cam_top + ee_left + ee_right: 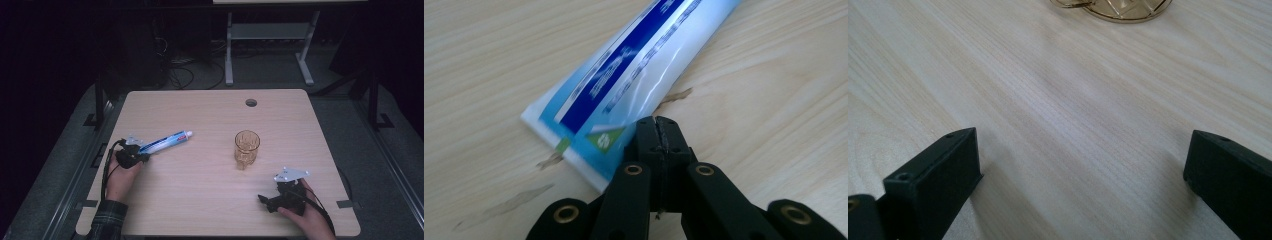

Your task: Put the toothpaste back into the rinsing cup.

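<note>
A blue and white toothpaste tube (165, 141) lies flat on the wooden table (200, 200), its white cap pointing right and away. My left gripper (143, 157) is at the tube's flat crimped end. In the left gripper view its jaws are pressed together, and my left gripper (656, 126) covers one corner of the tube (624, 75); I cannot tell whether that corner is pinched. An amber patterned glass (246, 148) stands upright right of centre. My right gripper (263, 199) rests near the front right edge, open, with bare wood between its jaws (1083, 150). The glass base (1118, 7) shows ahead of it.
A round cable hole (251, 102) sits near the table's far edge. Beyond the table are a dark floor, loose cables (180, 75) and the white legs of another desk (229, 50).
</note>
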